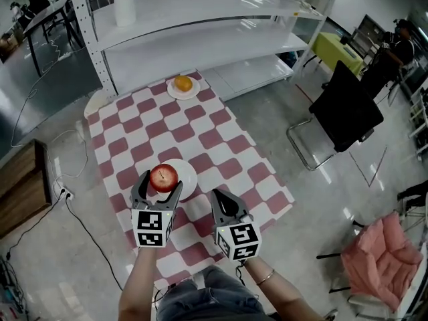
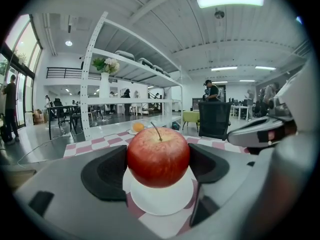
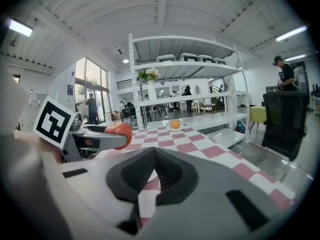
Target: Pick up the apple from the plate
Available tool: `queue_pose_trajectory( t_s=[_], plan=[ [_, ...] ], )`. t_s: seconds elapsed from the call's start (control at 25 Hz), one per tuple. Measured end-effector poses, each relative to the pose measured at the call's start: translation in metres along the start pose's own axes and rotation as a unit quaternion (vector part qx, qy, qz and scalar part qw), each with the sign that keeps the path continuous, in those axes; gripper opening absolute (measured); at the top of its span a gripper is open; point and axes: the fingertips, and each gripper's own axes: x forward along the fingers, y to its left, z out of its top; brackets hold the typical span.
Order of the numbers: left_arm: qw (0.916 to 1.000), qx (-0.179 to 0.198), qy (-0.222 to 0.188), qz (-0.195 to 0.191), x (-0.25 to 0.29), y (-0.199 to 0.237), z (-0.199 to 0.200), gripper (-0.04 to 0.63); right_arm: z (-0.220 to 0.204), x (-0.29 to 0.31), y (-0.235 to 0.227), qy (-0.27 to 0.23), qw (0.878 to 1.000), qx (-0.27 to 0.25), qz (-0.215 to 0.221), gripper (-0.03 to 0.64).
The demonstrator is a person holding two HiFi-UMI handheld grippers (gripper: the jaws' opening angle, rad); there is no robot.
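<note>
A table (image 1: 221,139) under a red-and-white checked cloth (image 1: 231,168) stands just before the white shelf unit (image 1: 200,39). A white plate (image 1: 189,179) lies at the end far from the shelf unit, and a second plate (image 1: 174,93) at the end nearest it.

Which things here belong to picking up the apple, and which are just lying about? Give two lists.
Job: apple; left tongs, shut on it; white plate below it.
Lying about: orange on its far plate; right tongs, shut and empty; black chair; shelving.

The left claw (image 2: 158,166) presses its jaws against both sides of a red apple (image 2: 158,156). A white plate (image 2: 162,201) lies just beneath it on the checked tabletop (image 2: 95,144).
</note>
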Motion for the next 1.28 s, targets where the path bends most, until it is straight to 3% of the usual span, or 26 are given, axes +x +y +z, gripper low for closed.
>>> queue_pose_trajectory(
  t_s=[0.76, 1.28],
  plan=[
    [0.9995, 0.009, -0.028, -0.006, -0.075, 0.003, 0.021, 0.376, 0.022, -0.031, 0.041, -0.034, 0.999, -0.035, -0.007, 0.009],
    [0.9991, 0.013, -0.041, 0.000, -0.115, 0.007, 0.018, 0.376, 0.023, -0.053, 0.066, -0.050, 0.998, -0.029, -0.003, 0.009]
  ],
)
